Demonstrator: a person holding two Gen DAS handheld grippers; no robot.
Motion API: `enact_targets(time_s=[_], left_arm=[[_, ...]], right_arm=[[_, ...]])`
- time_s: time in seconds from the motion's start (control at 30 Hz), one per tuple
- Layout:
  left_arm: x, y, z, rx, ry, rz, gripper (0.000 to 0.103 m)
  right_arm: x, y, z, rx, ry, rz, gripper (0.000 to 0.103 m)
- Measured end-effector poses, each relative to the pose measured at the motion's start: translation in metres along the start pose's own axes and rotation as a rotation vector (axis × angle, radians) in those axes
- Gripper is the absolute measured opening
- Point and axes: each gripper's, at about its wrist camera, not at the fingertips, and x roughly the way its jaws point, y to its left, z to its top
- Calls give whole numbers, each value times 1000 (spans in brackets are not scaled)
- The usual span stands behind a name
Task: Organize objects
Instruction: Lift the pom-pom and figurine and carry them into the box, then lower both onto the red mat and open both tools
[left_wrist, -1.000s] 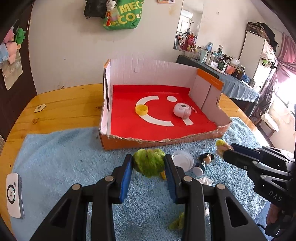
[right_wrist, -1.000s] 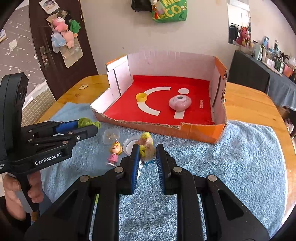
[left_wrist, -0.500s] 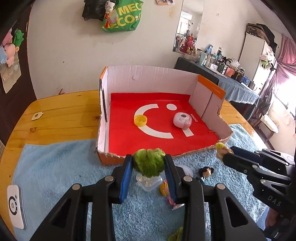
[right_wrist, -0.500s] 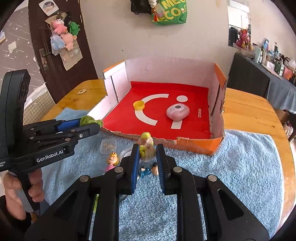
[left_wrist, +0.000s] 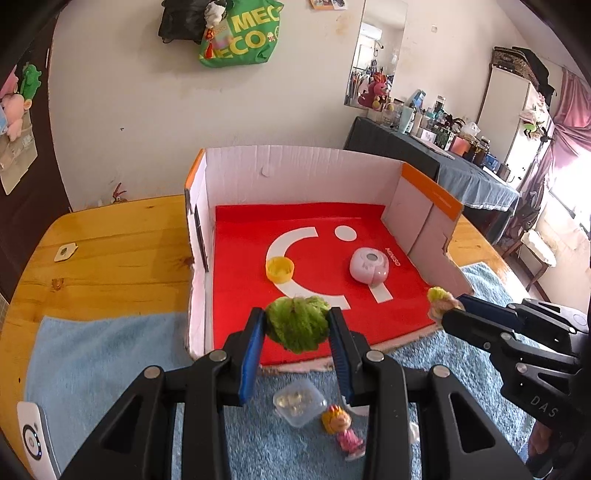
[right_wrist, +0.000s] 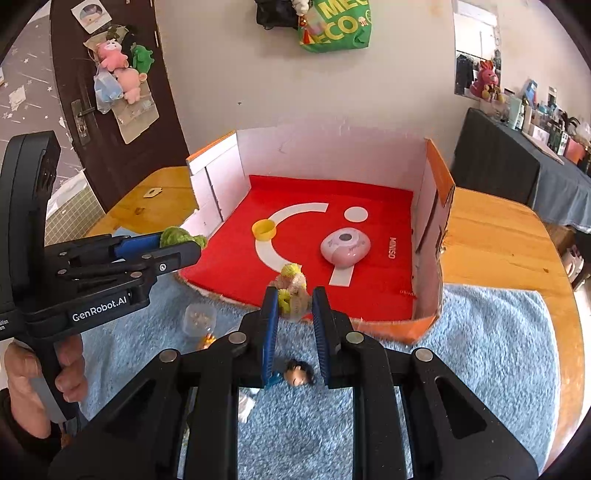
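1. Landmark: the cardboard box (left_wrist: 258, 166) with a red floor, on the table (left_wrist: 110, 243); its near wall is low and torn.
2. Left gripper (left_wrist: 297, 326): fingers clamped on a green fuzzy ball (left_wrist: 297, 325), held just over the box's near edge, not set down.
3. Right gripper (right_wrist: 293, 301): fingers squeezed on a small plush figure (right_wrist: 291, 284) with a yellow-green head, also above the box's near edge.
4. Already inside the box: a yellow cap (left_wrist: 280, 269) left of centre and a pink round case (left_wrist: 369, 266) to its right.
5. Left outside, on the blue towel (left_wrist: 110, 362) in front of the box: a clear lidded cup (left_wrist: 299, 400), a pink-dressed doll (left_wrist: 341, 430) and a dark-haired doll head (right_wrist: 297, 373).
6. Judgement: about halfway through; two items mid-carry, roughly three to collect.
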Motion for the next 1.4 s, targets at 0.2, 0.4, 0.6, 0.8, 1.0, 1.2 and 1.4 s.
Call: enact_targets(time_s=[0.2,0.4,0.6,0.8,1.0,1.2,1.4], left_arm=[[16,2,10,-1,19,-4,36],[36,3,13,5,54,0,36],[58,3,11,9,110,8,36],[69,7,9,1,144,6,36],[79,9,8,-2,174,5,36],[87,11,8,-7,195,-4,36],[94,11,10,-10,201,-6,36]], right_arm=[[13,-6,9,1,16,-15,18],[30,-15,13,7,50,-32,18],[46,-20,13,6,91,-46,18],[58,-25,11,7,122,-57,18],[67,-26,11,-2,147,-71,18],[76,-28,12,2,163,-91,18],[83,-31,14,6,168,-96,18]])
